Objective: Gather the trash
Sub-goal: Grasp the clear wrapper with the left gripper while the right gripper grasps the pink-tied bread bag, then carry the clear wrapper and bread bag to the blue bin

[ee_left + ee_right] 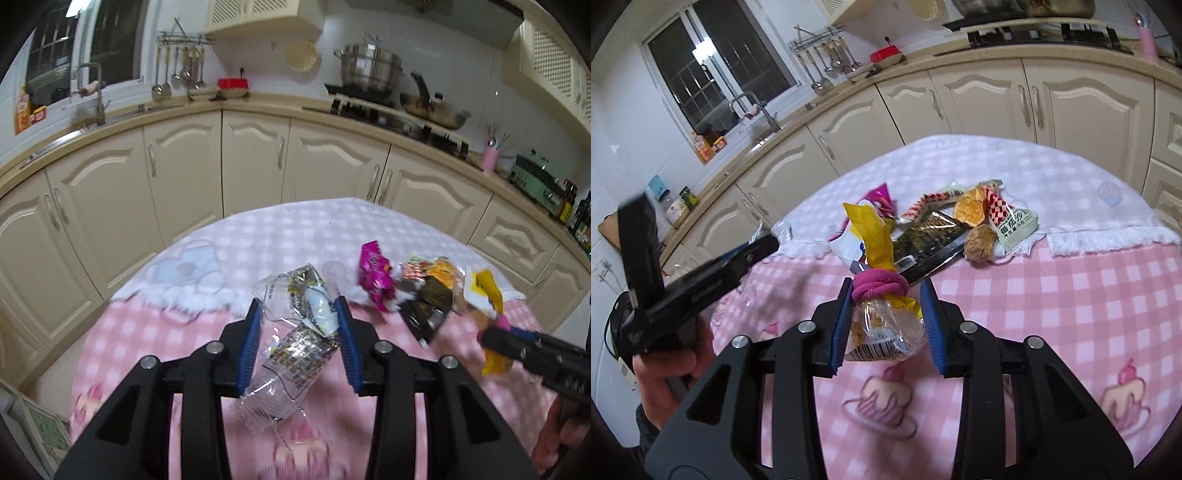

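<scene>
Two hand-held grippers over the pink checked table [1052, 314]. The left hand-held gripper [300, 314] has its blue pads spread either side of a crinkly clear wrapper [295, 347]; can't tell if they touch it. The right hand-held gripper [886, 295] pinches a yellow snack bag [879, 314] tied with a magenta band [879, 286]. More wrappers [960, 221] sit piled near the white towel [1015, 166].
</scene>
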The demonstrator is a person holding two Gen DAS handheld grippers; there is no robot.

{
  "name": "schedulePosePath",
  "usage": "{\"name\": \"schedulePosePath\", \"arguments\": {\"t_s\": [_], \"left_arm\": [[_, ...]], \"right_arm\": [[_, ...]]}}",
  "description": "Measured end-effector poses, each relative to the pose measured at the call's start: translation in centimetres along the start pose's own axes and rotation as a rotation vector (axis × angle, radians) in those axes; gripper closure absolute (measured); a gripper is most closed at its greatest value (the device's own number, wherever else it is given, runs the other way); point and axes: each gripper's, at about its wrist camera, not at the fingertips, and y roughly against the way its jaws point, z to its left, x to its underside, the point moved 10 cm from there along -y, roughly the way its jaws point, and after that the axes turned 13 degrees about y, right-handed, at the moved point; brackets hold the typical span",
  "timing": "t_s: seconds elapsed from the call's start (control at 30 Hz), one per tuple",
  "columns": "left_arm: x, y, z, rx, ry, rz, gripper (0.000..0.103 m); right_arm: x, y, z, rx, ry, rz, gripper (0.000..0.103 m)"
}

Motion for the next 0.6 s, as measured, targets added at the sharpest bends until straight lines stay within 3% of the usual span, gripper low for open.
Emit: {"name": "schedulePosePath", "arguments": {"t_s": [0.37,0.6], "left_arm": [[2.5,10.9,-4.4,0.097,-0.019,-0.113,0.065],[4.5,14.5,-9.5,0.158,-0.073,-0.139,0.065]], "right_arm": [[-0.5,9.6,0.8,-0.017,0.001,-0.104,0.067],[0.7,16.8,-1.9,0.018,-0.028,-0.183,0.067]]}}
